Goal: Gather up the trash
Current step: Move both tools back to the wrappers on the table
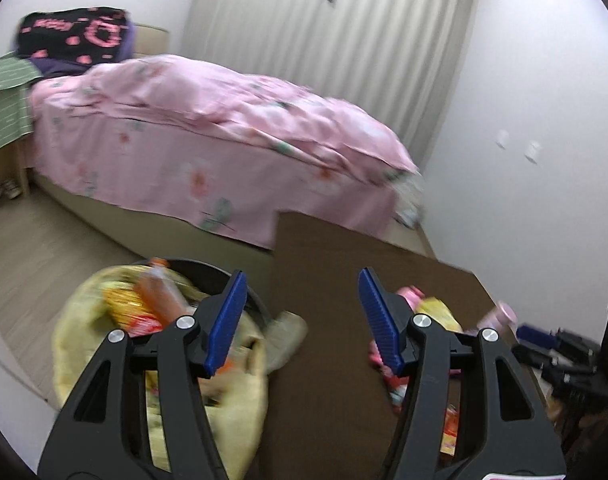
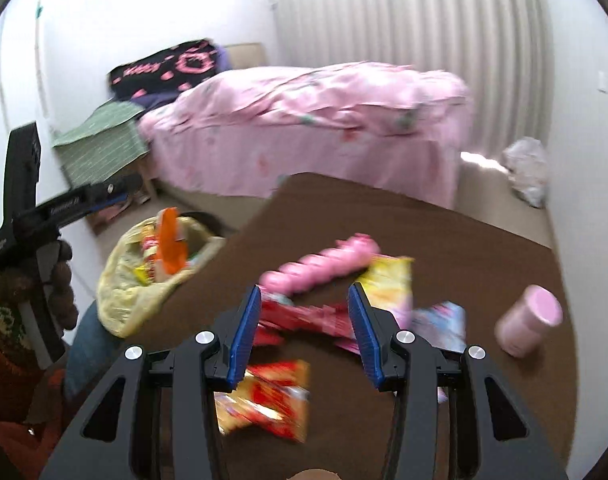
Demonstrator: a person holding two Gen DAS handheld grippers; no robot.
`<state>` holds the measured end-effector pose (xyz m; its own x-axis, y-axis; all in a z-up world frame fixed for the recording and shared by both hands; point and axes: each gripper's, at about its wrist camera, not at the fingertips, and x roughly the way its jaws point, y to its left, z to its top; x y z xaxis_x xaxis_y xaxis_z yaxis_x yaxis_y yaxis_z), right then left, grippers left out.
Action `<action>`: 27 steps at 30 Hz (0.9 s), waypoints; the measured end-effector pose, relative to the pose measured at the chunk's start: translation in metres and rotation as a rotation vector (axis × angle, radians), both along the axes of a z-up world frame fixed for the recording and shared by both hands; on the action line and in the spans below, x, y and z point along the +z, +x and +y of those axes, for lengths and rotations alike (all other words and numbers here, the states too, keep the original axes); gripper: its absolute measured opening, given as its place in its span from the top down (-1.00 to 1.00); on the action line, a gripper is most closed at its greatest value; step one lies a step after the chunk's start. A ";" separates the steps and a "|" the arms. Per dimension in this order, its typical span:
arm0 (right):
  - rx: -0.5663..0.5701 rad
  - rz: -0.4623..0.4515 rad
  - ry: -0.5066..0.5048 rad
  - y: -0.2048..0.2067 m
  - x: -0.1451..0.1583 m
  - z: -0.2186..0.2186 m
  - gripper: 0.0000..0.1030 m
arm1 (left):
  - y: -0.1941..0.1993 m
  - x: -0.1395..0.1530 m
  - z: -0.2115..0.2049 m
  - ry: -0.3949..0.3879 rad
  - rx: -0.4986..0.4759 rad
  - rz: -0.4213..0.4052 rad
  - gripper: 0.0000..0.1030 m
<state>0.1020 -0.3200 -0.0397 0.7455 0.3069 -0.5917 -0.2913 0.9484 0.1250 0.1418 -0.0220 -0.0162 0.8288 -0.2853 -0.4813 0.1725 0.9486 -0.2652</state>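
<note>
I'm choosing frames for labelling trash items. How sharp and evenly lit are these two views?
Left wrist view: motion blur smears the yellow-lined trash bin and pink floral bedspread; the left claw stays sharp. Right wrist view: wrappers on the brown table are streaked, the white wall upper left is washed out, and fisheye bends the curtain.

A yellow-lined trash bin (image 2: pixel 143 276) stands on the floor at the brown table's (image 2: pixel 444 240) left edge, holding an orange bottle (image 2: pixel 169 246) and wrappers. On the table lie a pink ridged pack (image 2: pixel 324 266), red and yellow snack wrappers (image 2: pixel 271 396), and a tipped pink jar (image 2: pixel 530 320) near the right edge.
</note>
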 end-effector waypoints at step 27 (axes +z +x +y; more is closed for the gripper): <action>-0.274 0.216 0.017 -0.020 -0.102 -0.109 -0.01 | -0.048 -0.080 -0.146 0.180 -0.650 0.250 -0.07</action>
